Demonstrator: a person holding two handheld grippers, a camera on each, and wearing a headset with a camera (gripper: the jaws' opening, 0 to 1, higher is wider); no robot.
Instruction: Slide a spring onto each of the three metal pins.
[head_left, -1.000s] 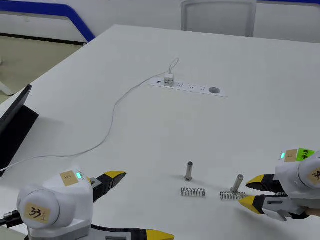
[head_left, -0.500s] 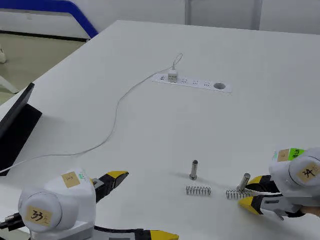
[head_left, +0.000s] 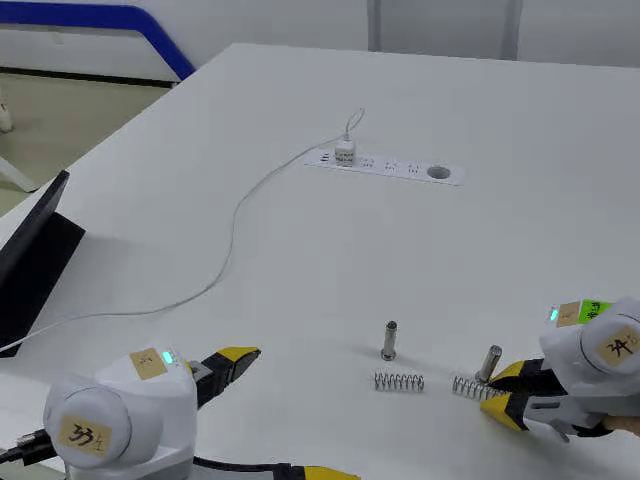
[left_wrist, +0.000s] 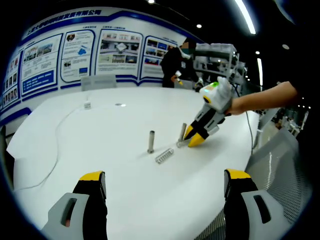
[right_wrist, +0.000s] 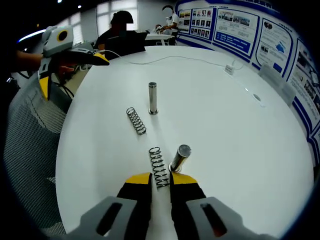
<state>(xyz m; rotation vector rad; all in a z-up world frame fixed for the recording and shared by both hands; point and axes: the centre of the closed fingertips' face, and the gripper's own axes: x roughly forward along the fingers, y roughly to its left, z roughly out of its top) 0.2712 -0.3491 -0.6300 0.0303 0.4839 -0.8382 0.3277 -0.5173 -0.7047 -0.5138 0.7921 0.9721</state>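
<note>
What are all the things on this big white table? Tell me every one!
table: one, white, under everything
metal pins: two, silver, upright, near front
springs: two, silver, lying flat before the pins
power strip: one, white, far middle
charger: one, white, plugged into strip
cable: one, white, trailing left
screen: one, black, left edge
left gripper: one, white with yellow tips, open, near left
right gripper: one, white with yellow tips, closed on a spring's end
</note>
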